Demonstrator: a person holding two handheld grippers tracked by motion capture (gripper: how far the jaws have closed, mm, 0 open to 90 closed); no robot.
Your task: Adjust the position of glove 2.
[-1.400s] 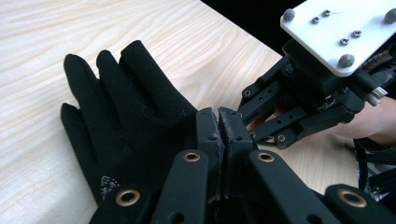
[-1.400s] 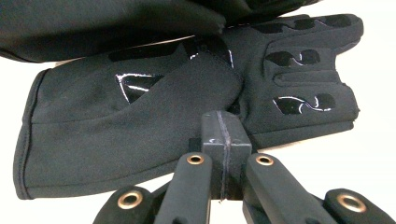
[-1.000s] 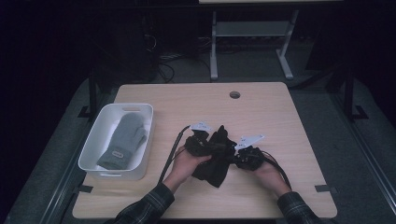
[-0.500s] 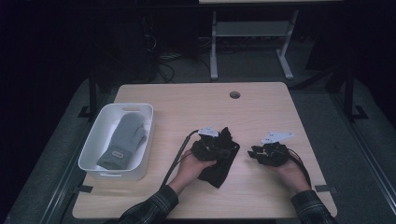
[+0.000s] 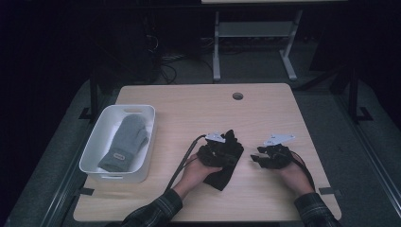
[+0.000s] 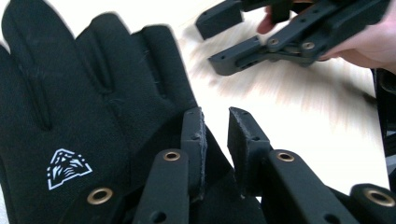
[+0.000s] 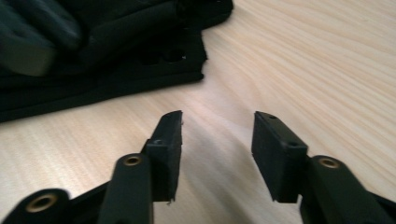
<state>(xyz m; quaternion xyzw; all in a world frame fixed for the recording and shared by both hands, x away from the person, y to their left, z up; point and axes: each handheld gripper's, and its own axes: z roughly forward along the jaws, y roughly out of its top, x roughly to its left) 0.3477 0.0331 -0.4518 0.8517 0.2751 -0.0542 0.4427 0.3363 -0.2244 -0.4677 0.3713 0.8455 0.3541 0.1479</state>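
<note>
Jaws on my left gripper [image 6: 215, 128] have just been opening to a narrow gap above the black glove [image 6: 79, 116], clamping nothing; my right gripper [image 7: 217, 140] has just spread wider over bare wood. I'd worry that soft, stretchy fabric snags a pad and drags across the smooth table [image 5: 189, 101] beside the white bin [image 5: 94, 156].
</note>
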